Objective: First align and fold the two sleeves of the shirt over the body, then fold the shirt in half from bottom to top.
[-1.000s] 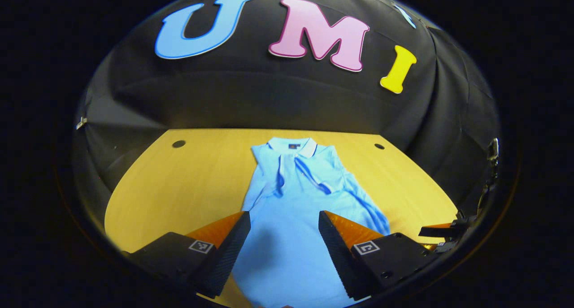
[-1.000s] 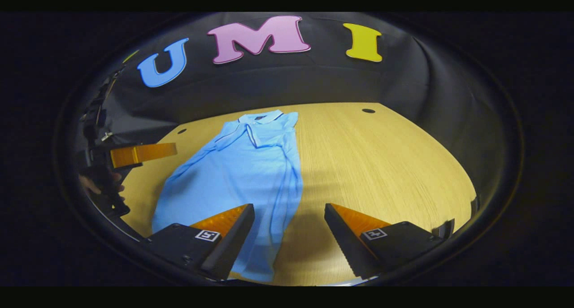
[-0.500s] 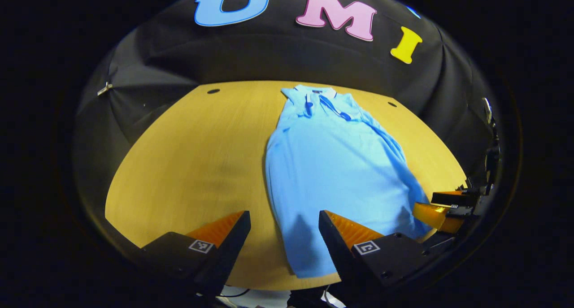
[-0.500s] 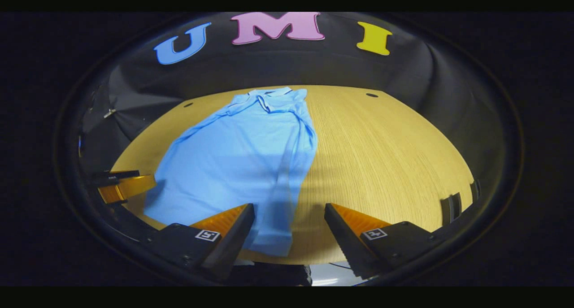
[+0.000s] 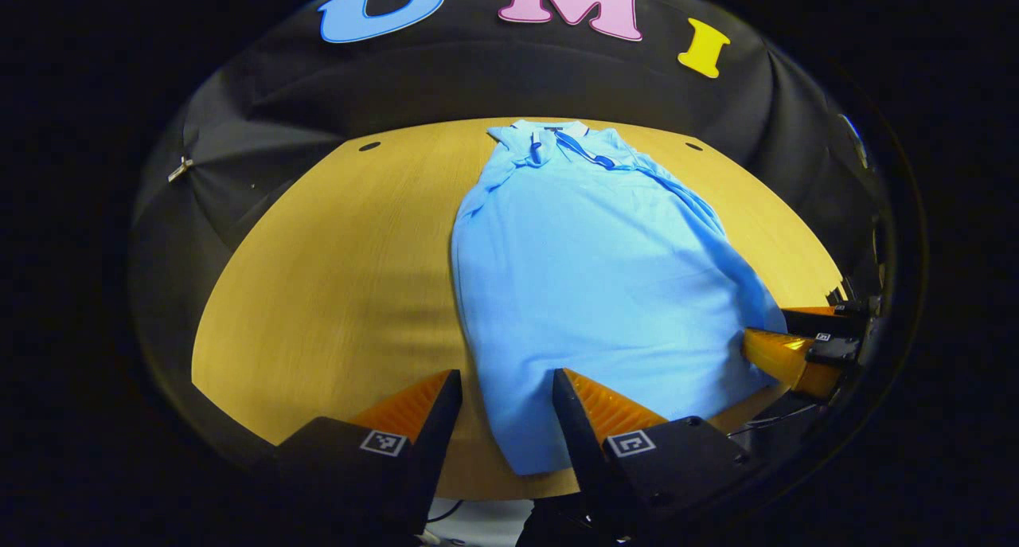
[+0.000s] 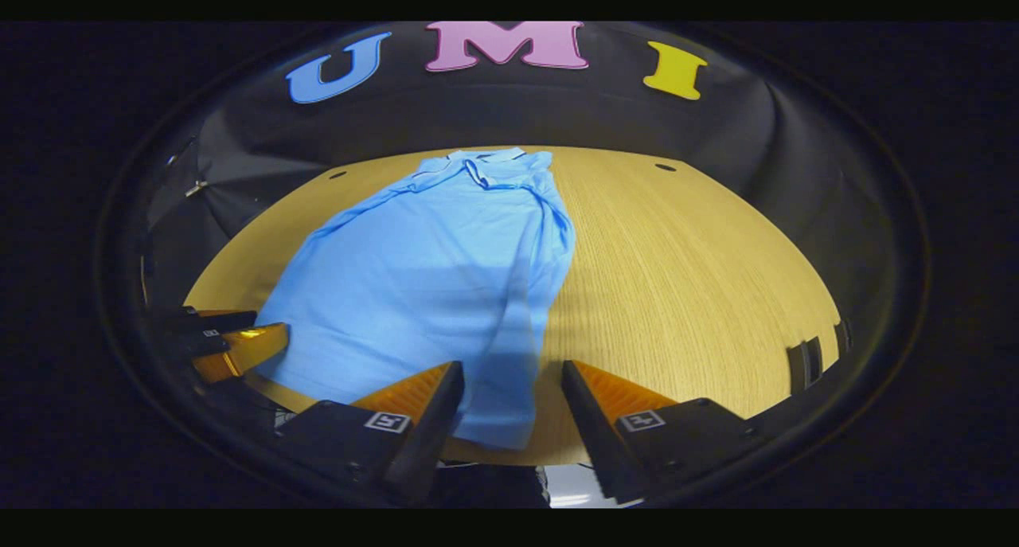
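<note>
I have the shirt [image 5: 597,284] lying flat on the wooden surface [image 5: 334,276], collar at the far end and the bottom hem at the near edge, closest to me. Both sleeves look already laid in over the body, so I judge the sleeve step done and the bottom-to-top fold the one in hand.

My left gripper [image 5: 505,404] sits low at the hem's left corner with its fingers spread and the cloth edge between them, pinching nothing yet. My right gripper [image 6: 509,396] is placed the same way at the hem's right corner, fingers also apart over the fabric. I keep one at each corner so the hem can rise evenly and stay straight when I carry it toward the collar.

The right corner hangs a little past the near edge of the surface, so a shallow pinch there could slip.
</note>
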